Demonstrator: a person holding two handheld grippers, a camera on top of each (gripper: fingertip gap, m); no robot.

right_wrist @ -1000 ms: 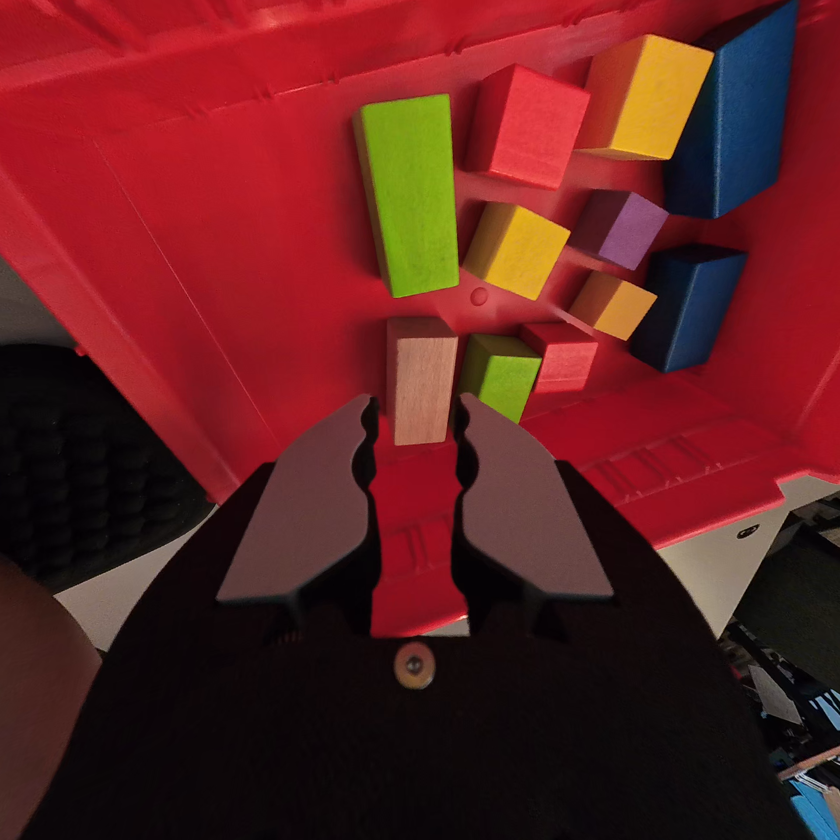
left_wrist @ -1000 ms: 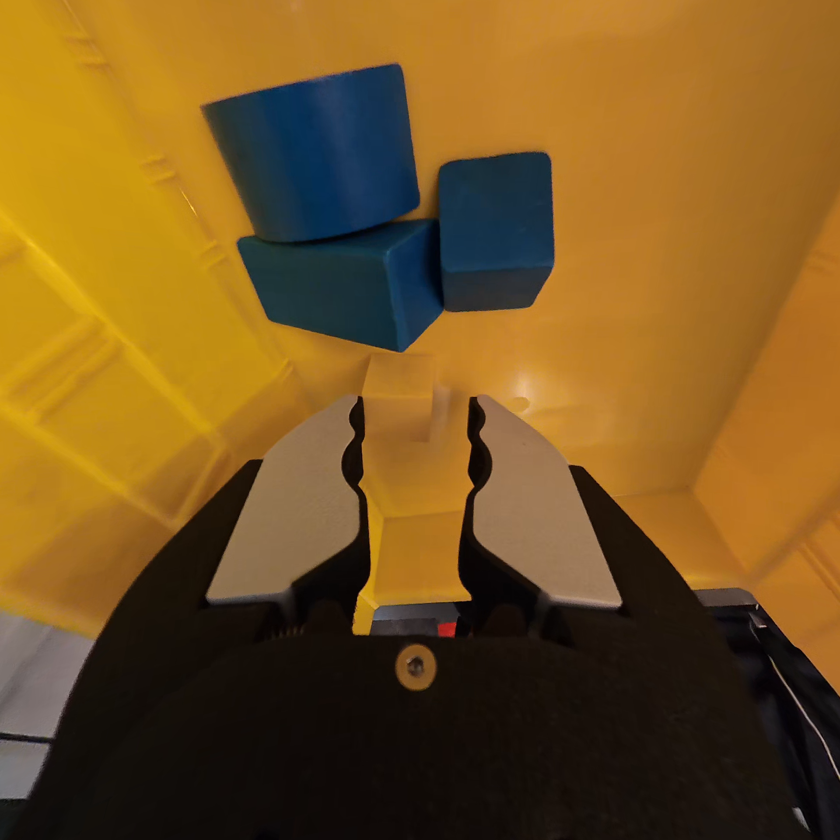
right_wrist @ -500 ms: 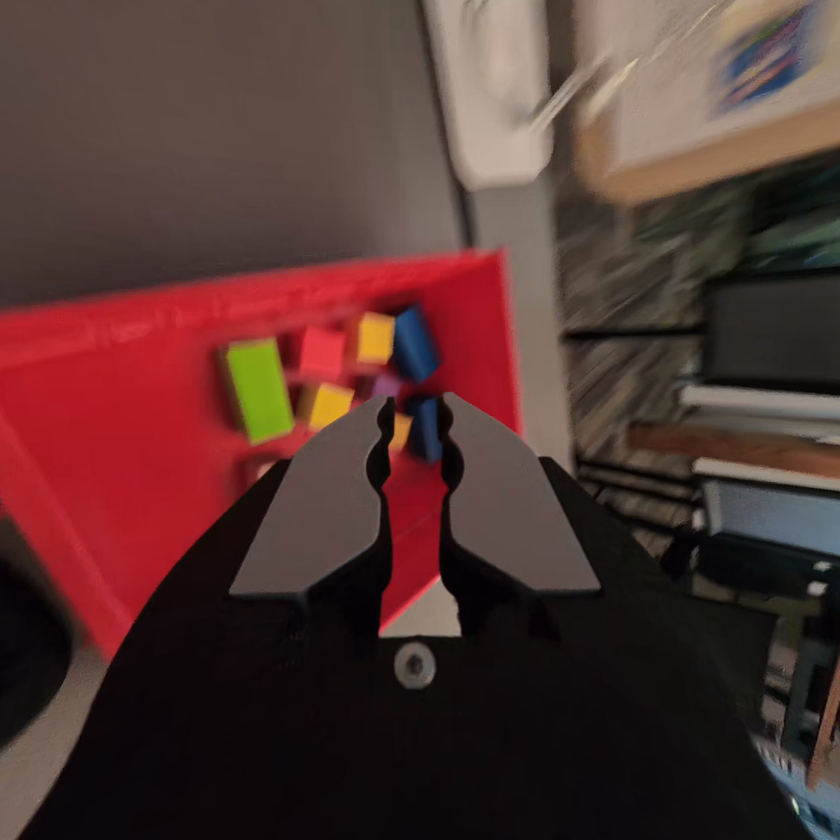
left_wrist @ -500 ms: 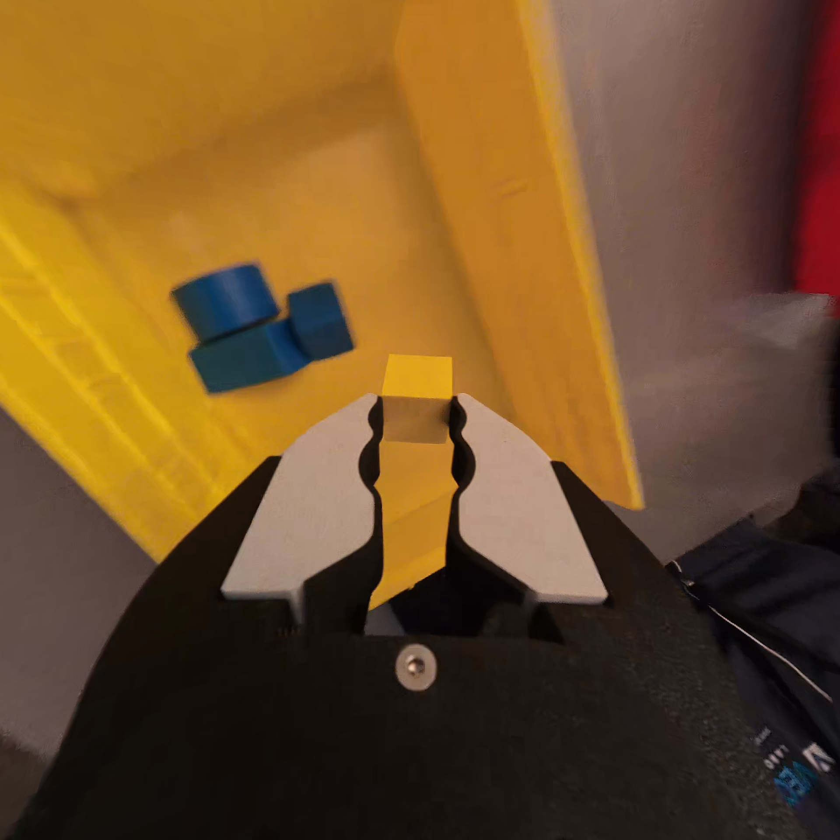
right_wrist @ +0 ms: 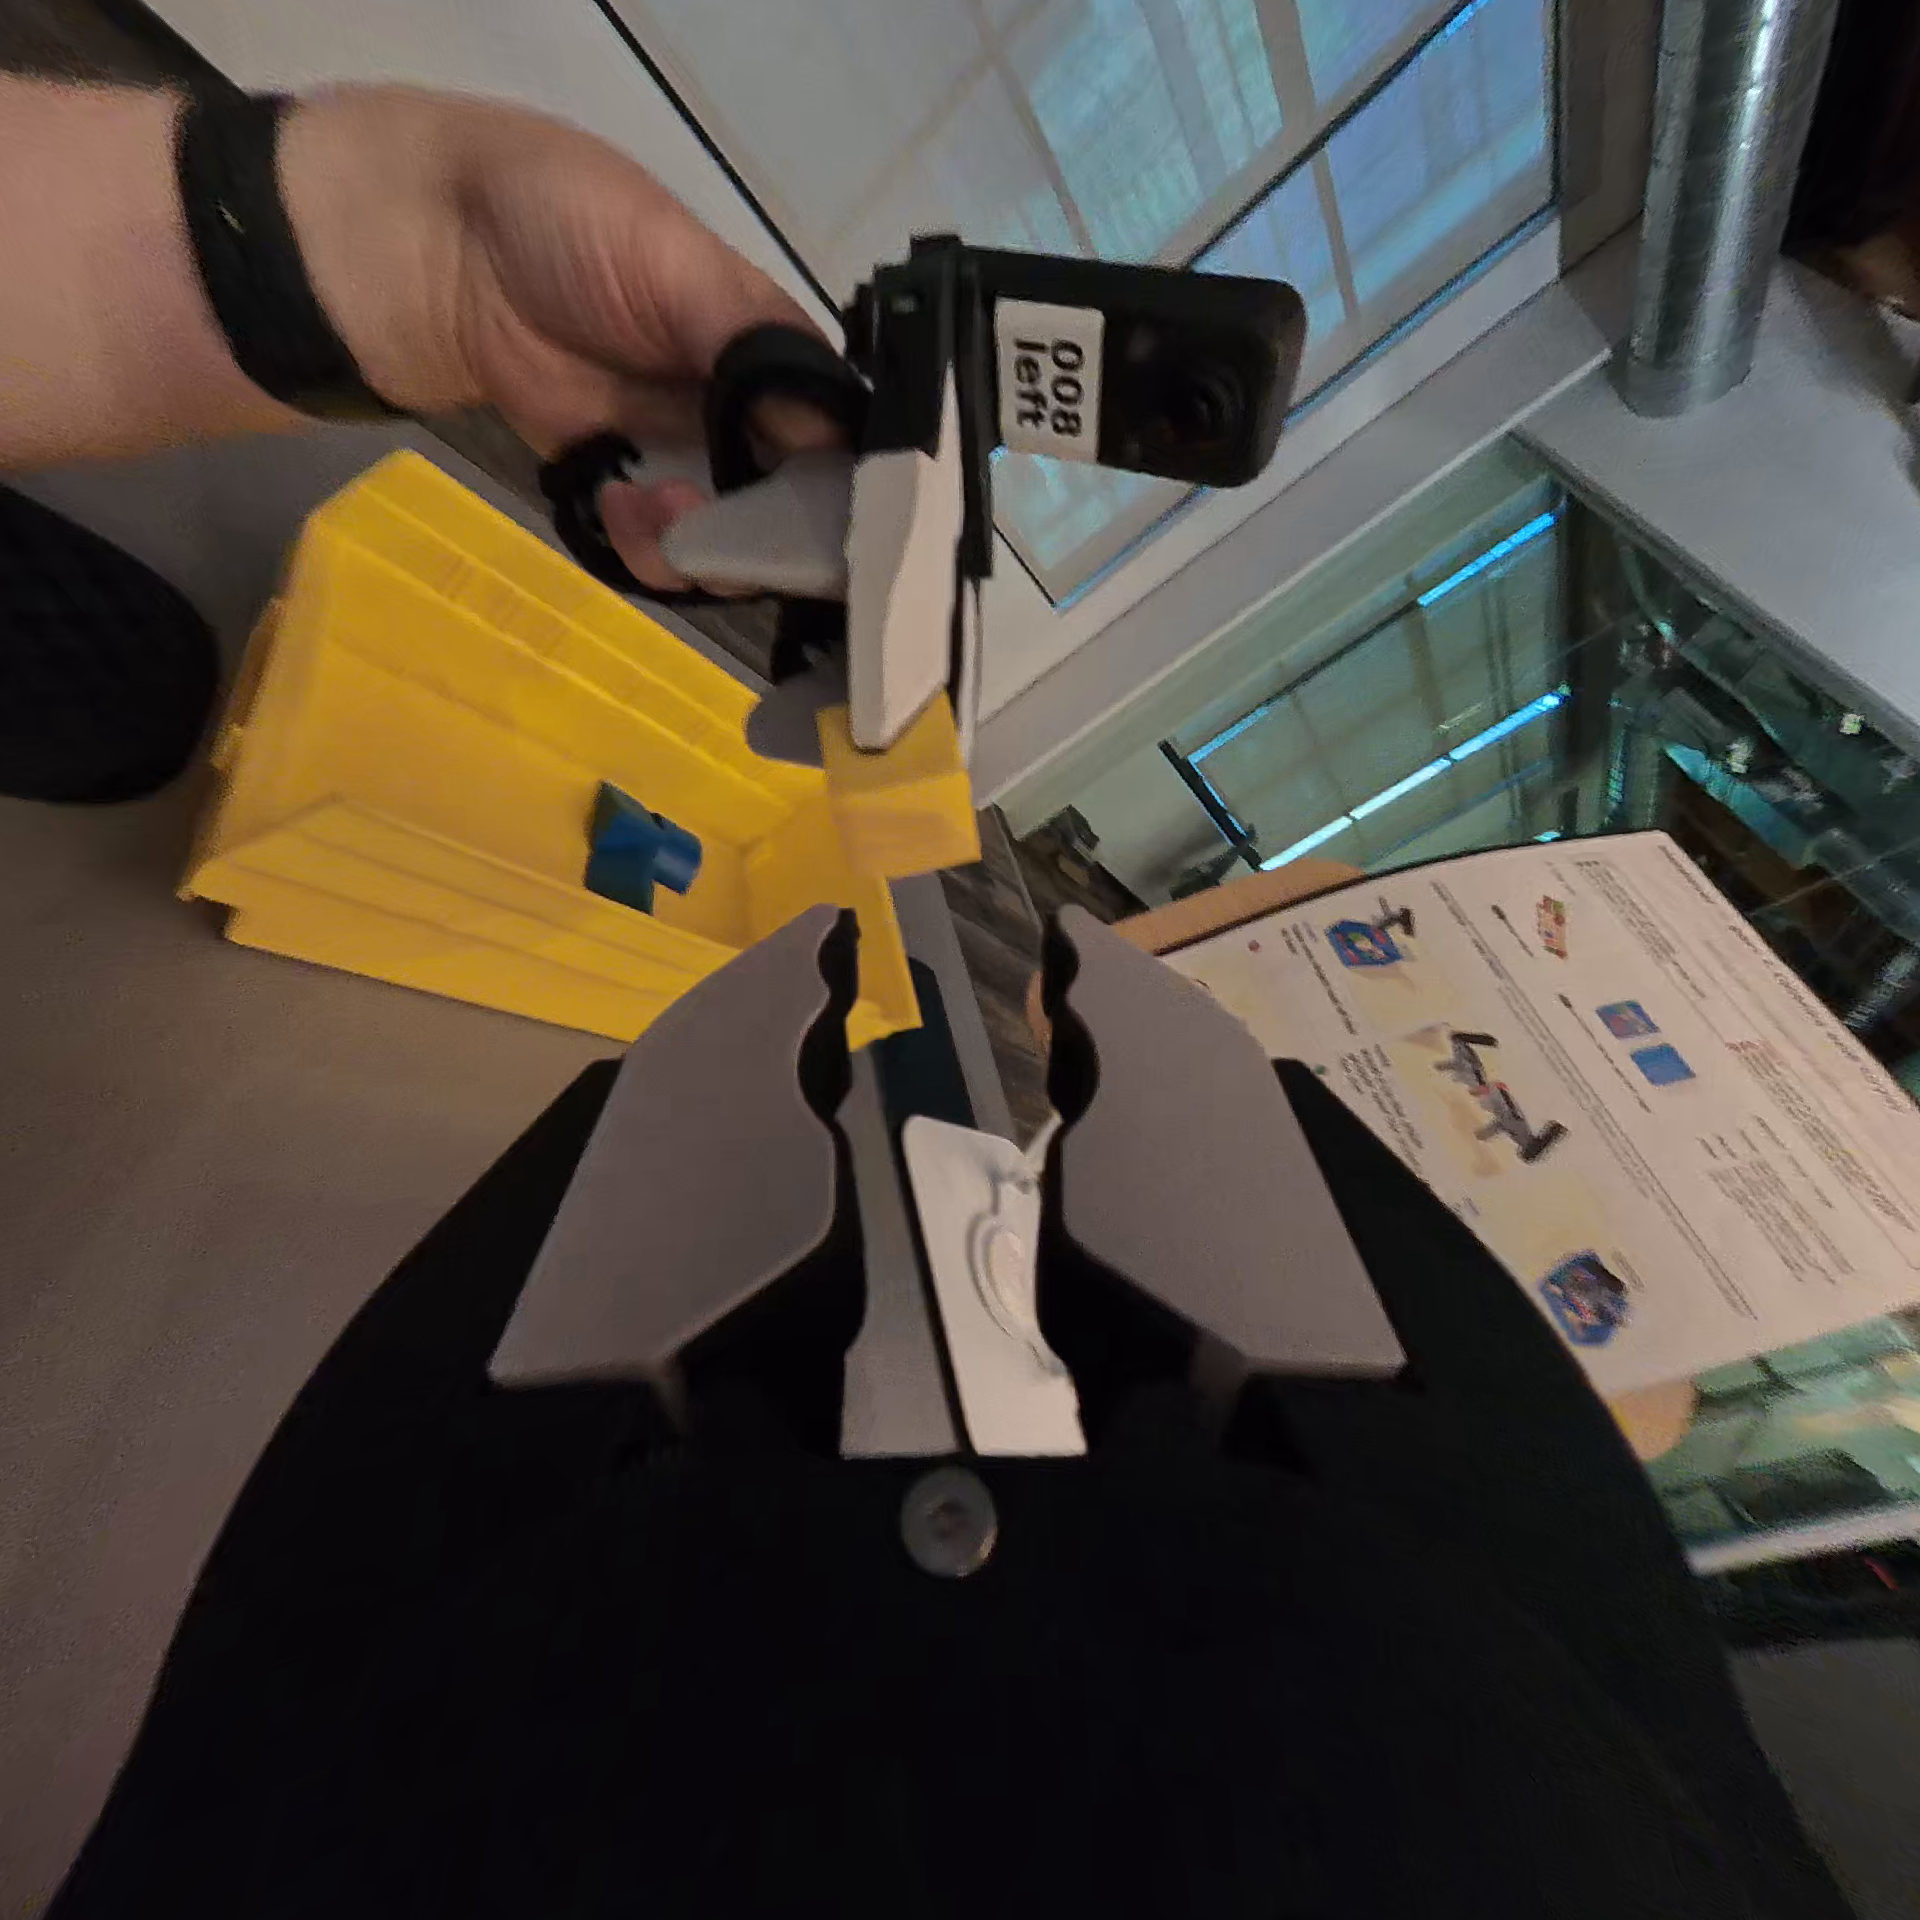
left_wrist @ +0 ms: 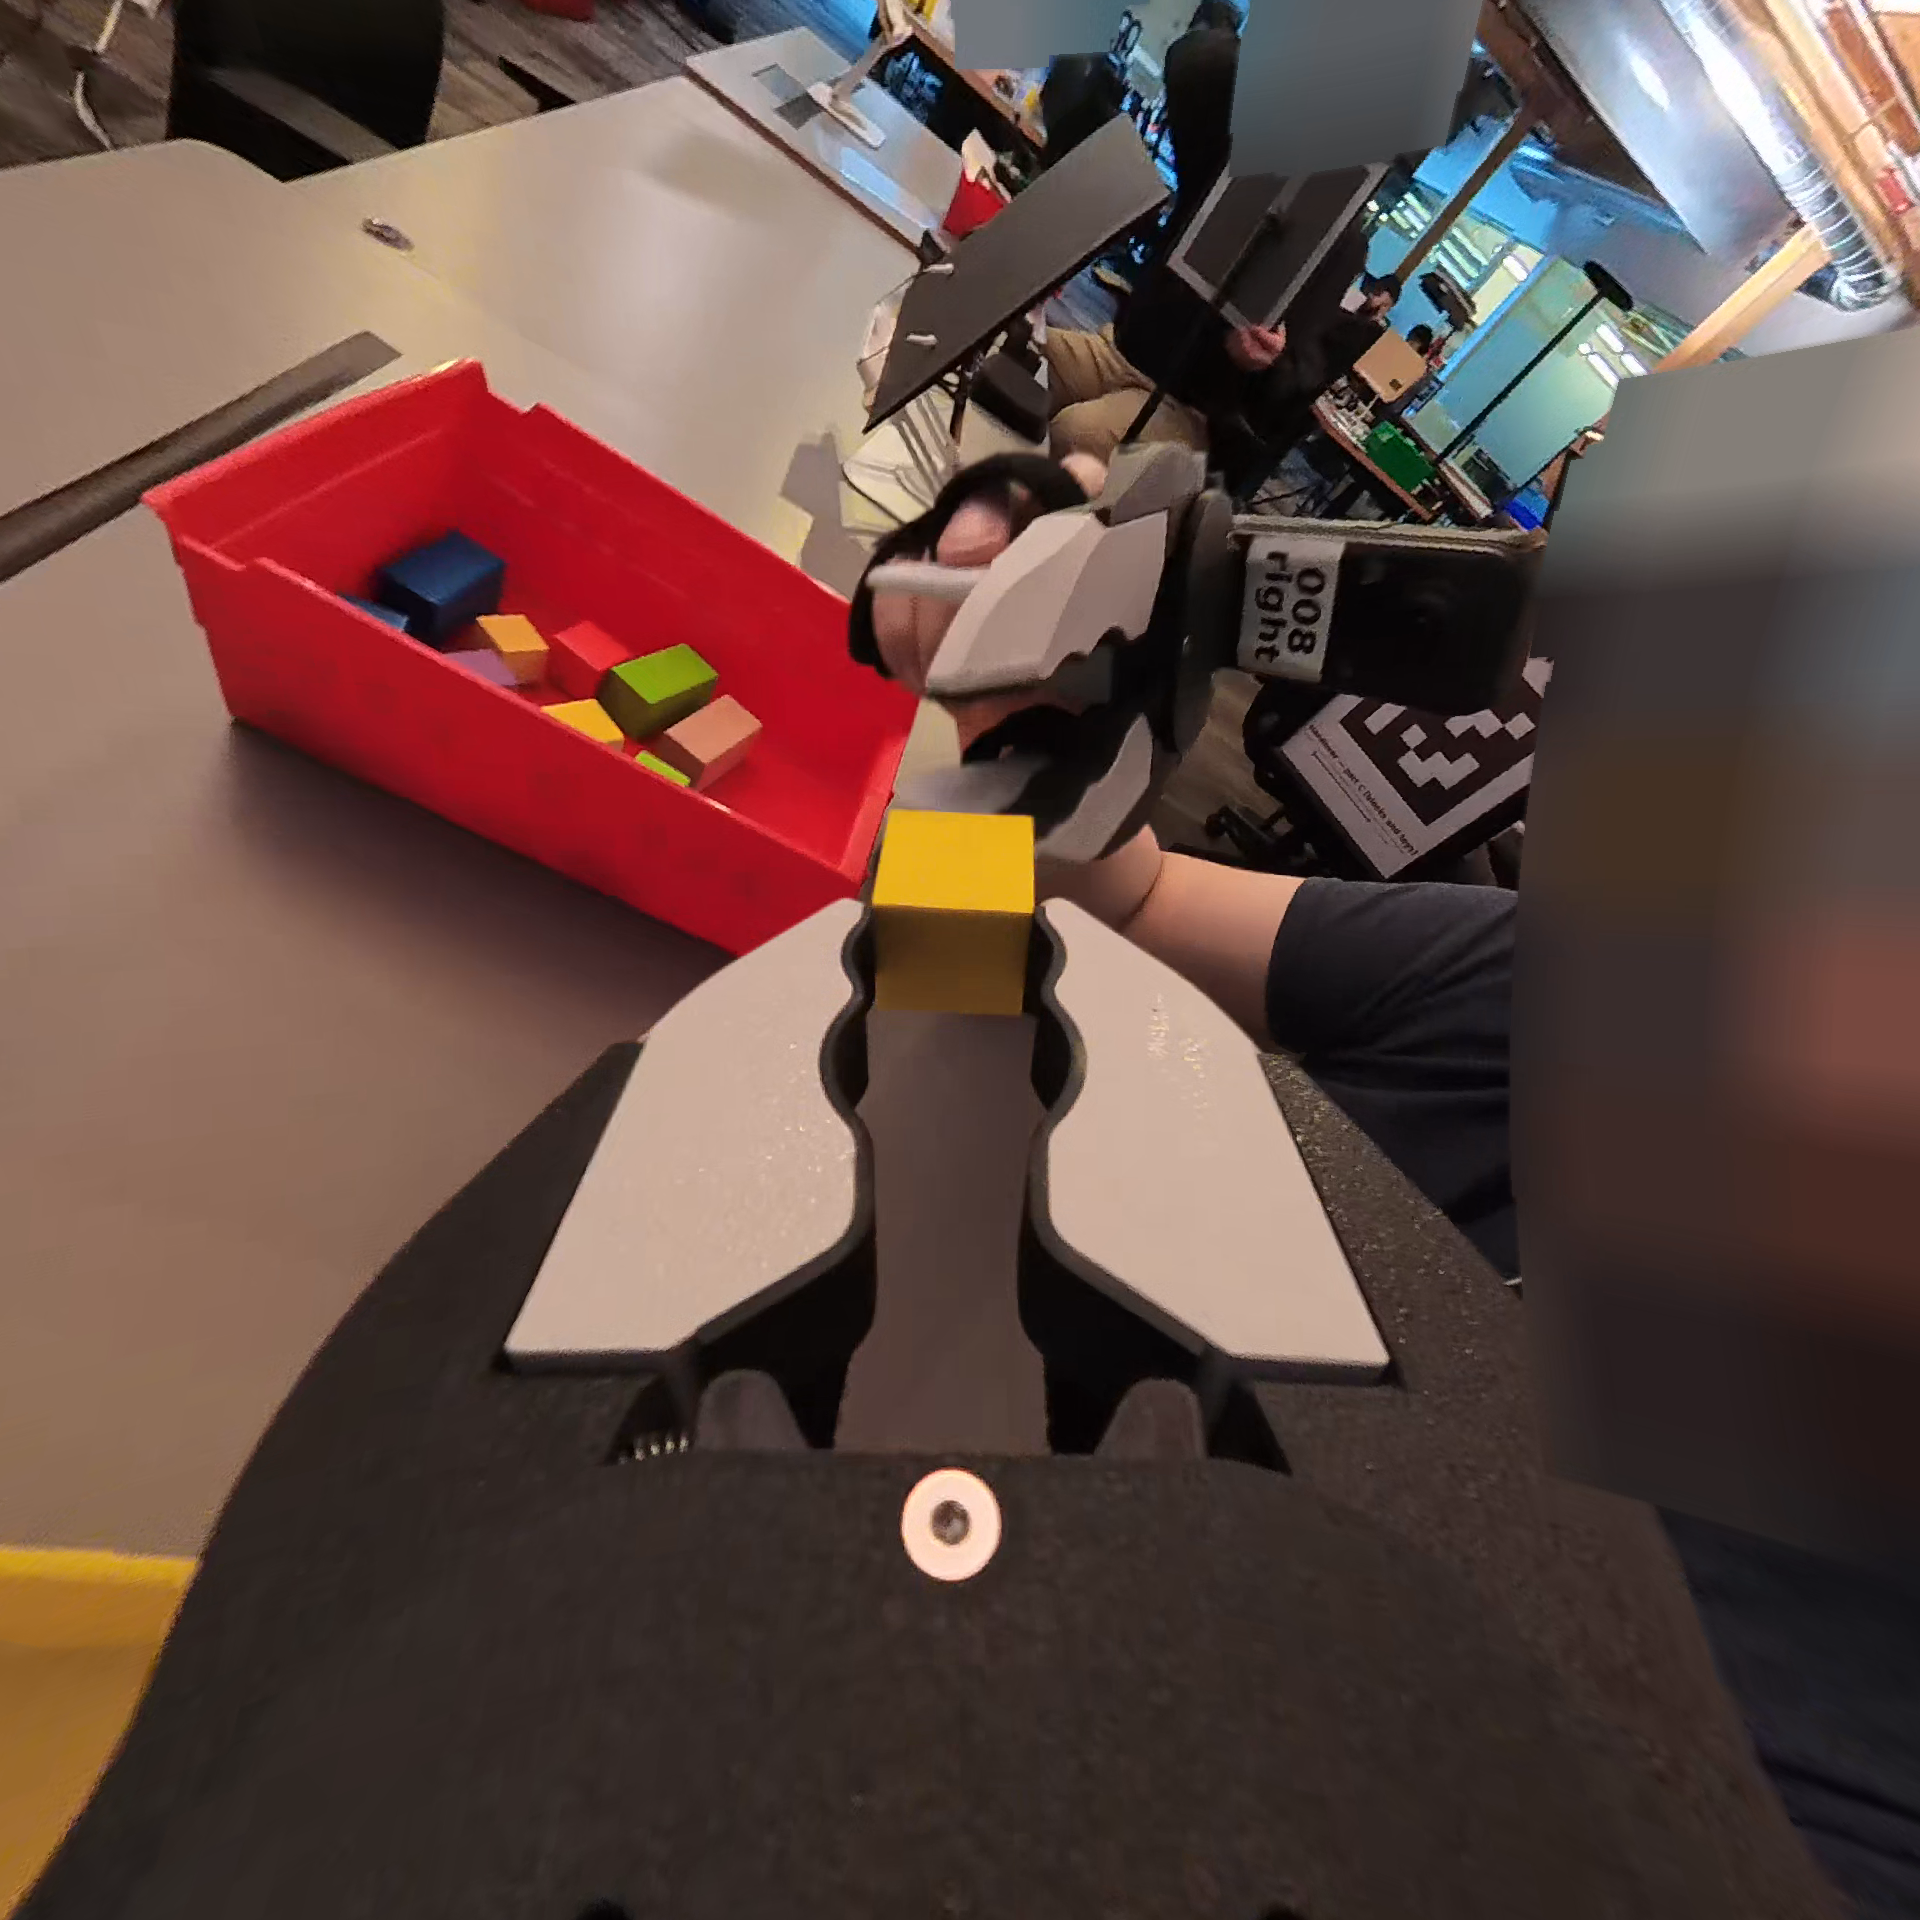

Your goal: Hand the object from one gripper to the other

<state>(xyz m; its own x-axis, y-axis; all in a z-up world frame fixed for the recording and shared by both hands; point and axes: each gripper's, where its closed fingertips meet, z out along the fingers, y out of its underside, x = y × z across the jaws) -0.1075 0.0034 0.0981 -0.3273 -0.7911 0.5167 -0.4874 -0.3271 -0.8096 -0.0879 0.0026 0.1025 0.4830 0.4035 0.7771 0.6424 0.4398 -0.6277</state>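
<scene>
Left gripper [left_wrist: 952,940] clamps a yellow cube [left_wrist: 953,909] at its fingertips, held in the air; smooth painted block, square faces, sharp edges. Fingers [left_wrist: 727,1143] are flat grey matte plates with wavy inner edges, on a grainy black body. Right gripper [right_wrist: 948,940] is spread apart and grasps nothing; the cube sits just beyond its tips, not touching them. In the left wrist view the right gripper [left_wrist: 935,707] hangs just above the cube, jaws apart.

Red bin [left_wrist: 520,790], glossy plastic, sits on the dark matte table [left_wrist: 260,1039] well beyond and left of the cube. Inside it I count roughly nine blocks: two blue, two orange-yellow, one red, one purple, two green, one plain wood; some are partly hidden. Yellow bin [right_wrist: 416,748], ribbed plastic, lies behind the cube in the right wrist view, holding a blurred cluster of blue blocks [right_wrist: 639,847]; count unclear. One printed sheet [right_wrist: 1558,1091] lies right of the cube.
</scene>
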